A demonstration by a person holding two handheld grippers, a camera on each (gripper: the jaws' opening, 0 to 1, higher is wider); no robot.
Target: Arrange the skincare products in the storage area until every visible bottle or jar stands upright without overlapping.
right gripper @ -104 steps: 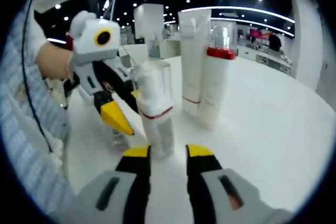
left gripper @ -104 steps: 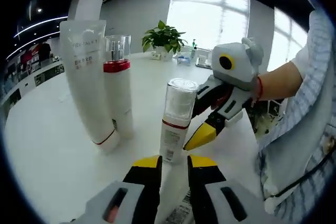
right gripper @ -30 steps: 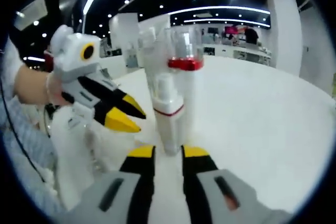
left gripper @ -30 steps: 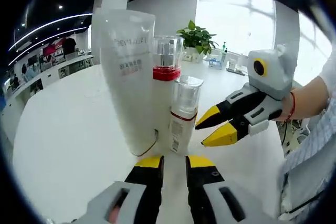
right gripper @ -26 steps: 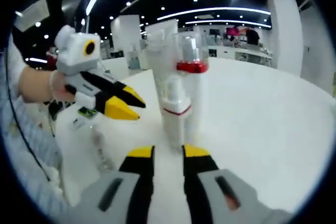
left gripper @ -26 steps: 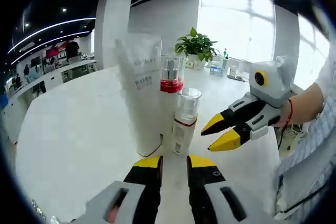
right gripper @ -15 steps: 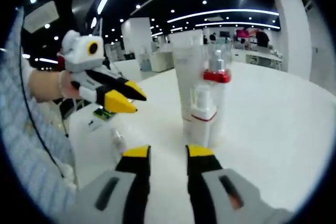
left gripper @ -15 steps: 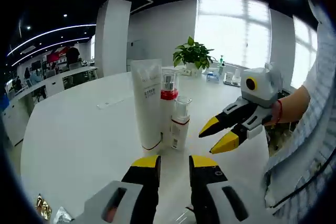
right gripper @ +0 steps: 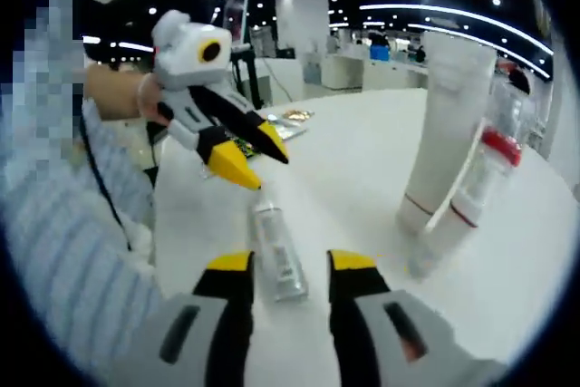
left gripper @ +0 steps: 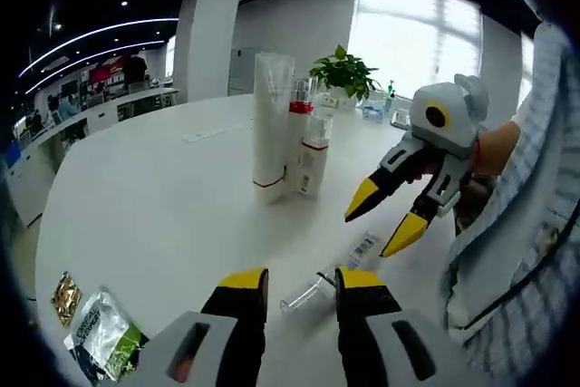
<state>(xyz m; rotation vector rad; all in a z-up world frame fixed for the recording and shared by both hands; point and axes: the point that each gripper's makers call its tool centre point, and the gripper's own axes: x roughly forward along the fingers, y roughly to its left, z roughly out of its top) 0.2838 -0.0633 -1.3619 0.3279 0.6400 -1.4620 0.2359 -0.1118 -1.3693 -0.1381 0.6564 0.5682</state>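
Observation:
Three products stand upright close together on the white table (left gripper: 154,197): a tall white tube (left gripper: 270,124), a red-collared bottle (left gripper: 297,133) and a small pump bottle (left gripper: 314,156). The same tube (right gripper: 444,133), red-collared bottle (right gripper: 482,178) and pump bottle (right gripper: 442,240) appear in the right gripper view. A clear slim bottle (left gripper: 331,276) lies flat nearer to me. My left gripper (left gripper: 299,283) is open just short of it. My right gripper (right gripper: 290,265) is open, with the lying bottle (right gripper: 276,251) reaching into its gap, untouched. The right gripper (left gripper: 381,224) and the left gripper (right gripper: 256,162) hover above the table.
Small sachets (left gripper: 91,333) lie near the table's edge, seen as sachets (right gripper: 294,117) behind the left gripper. A potted plant (left gripper: 343,70) stands at the far side. A person's striped sleeve (left gripper: 517,224) is at the right. Bare tabletop surrounds the standing group.
Both grippers have pulled back from the standing trio, which now looks smaller and farther. The lying clear bottle has come into view in front of both grippers.

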